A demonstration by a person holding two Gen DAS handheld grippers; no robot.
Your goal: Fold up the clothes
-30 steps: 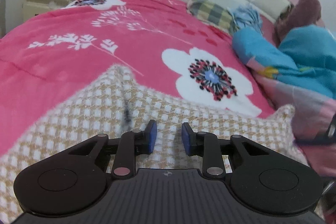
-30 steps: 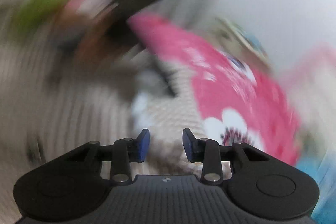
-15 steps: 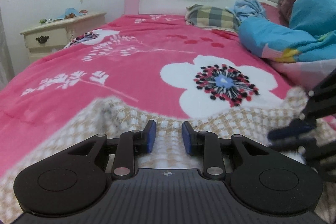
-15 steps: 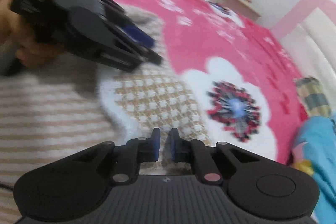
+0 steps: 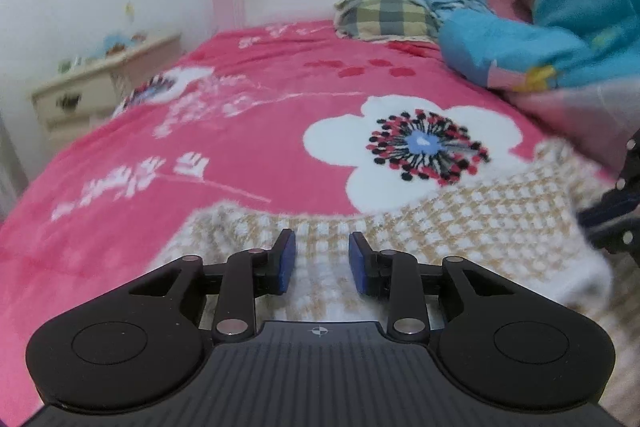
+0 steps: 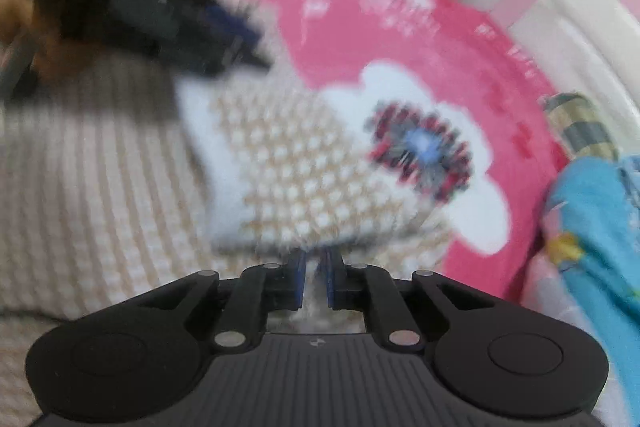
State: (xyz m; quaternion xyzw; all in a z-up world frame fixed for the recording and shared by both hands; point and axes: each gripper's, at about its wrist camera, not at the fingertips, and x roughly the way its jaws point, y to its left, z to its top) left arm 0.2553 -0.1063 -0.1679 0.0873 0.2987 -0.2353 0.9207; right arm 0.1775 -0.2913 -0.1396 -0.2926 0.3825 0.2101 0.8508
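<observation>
Garment: fuzzy beige-and-white checked knit top (image 5: 460, 219) spread on pink floral blanket (image 5: 248, 131).
Right gripper (image 6: 314, 281): pinching the knit's folded edge.
Left gripper (image 5: 322, 261): spread, fabric between jaws, unpinched.
Advice: clamp left, then carry both corners evenly.

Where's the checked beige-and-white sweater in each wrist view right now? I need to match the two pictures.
Left wrist: the checked sweater fills the lower middle and lower right, running under the left gripper.
Right wrist: the checked sweater lies in the centre, its near edge pinched in the right gripper.
Shared landmark: the white flower on the pink blanket, just beyond the sweater, right of centre.
</observation>
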